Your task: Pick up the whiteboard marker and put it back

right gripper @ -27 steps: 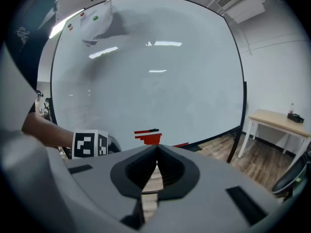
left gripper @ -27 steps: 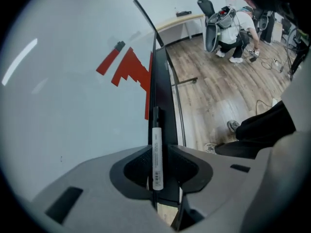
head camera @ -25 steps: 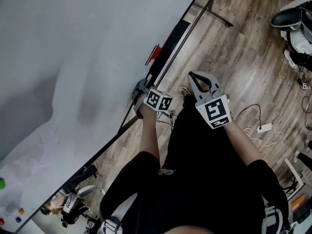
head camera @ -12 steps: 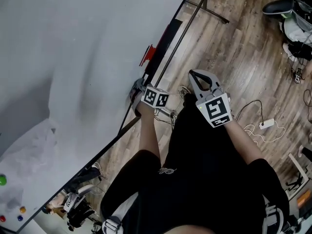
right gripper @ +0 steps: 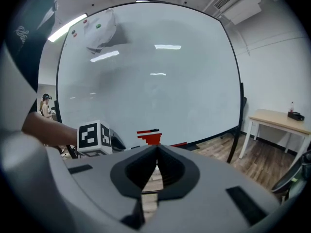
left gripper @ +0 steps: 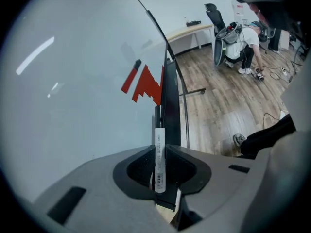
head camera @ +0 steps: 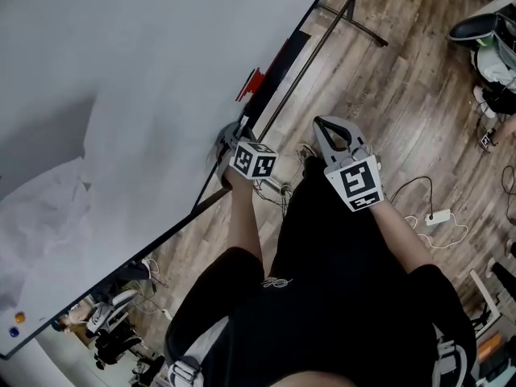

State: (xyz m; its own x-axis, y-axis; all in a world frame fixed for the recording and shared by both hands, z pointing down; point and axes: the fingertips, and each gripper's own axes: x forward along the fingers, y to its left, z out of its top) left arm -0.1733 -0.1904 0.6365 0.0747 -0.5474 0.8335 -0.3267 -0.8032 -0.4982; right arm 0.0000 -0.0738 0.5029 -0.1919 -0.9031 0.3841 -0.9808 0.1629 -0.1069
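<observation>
Holding the whiteboard marker [left gripper: 159, 135] tight between its jaws, the left gripper [left gripper: 160, 148] sits by the black tray [left gripper: 171, 106] under the whiteboard [left gripper: 82, 81]. The right gripper [right gripper: 157, 147] is beside it, jaws pressed together, nothing in them. Farther along the whiteboard is a red shape [left gripper: 146, 84].

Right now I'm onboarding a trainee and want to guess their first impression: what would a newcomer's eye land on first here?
The huge whiteboard fills the head view's left, with a red stepped shape low on it by the black tray. The left claw grips a whiteboard marker lined up along that tray, while the right claw is shut and empty.
</observation>
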